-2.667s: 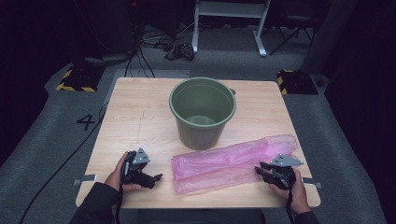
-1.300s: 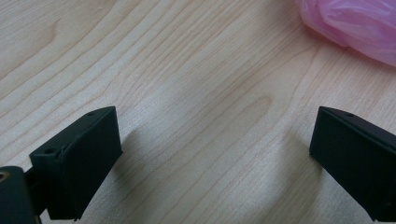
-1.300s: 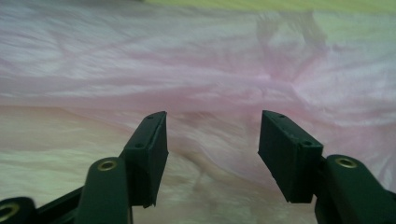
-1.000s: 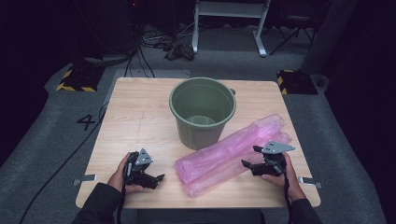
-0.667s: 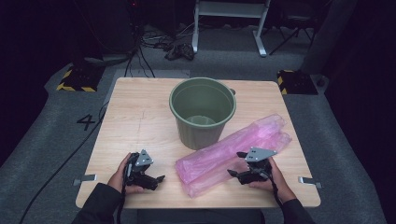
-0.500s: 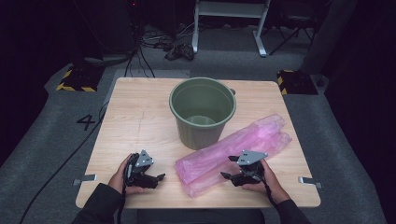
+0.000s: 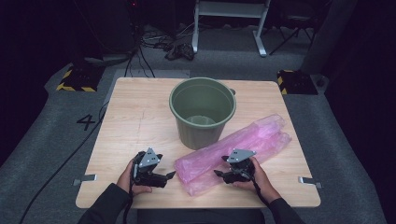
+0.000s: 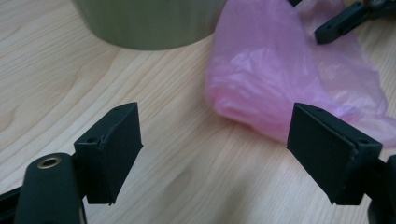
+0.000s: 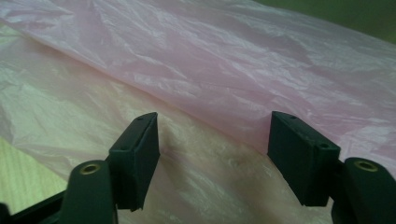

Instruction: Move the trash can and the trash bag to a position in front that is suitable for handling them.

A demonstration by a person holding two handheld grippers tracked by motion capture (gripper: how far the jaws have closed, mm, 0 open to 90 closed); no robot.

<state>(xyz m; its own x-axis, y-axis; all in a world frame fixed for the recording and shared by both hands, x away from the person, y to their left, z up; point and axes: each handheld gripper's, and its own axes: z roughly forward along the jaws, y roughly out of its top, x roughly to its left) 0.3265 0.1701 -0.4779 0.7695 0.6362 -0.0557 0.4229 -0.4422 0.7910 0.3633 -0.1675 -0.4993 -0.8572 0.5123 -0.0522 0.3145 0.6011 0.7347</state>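
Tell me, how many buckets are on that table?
1. The green bucket stands at the middle of the wooden table, toward its far edge, just behind the pink plastic bag. Nothing large enough hides another.

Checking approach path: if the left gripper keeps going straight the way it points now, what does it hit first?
Most likely the near end of the pink plastic bag, lying just ahead of the left gripper and toward its right jaw. Its open jaws hold nothing. The green bucket stands farther off to the left; depth is uncertain.

One green bucket [image 7: 201, 112], one pink plastic bag [image 7: 233, 151], two tools and one wooden table [image 7: 135, 107].
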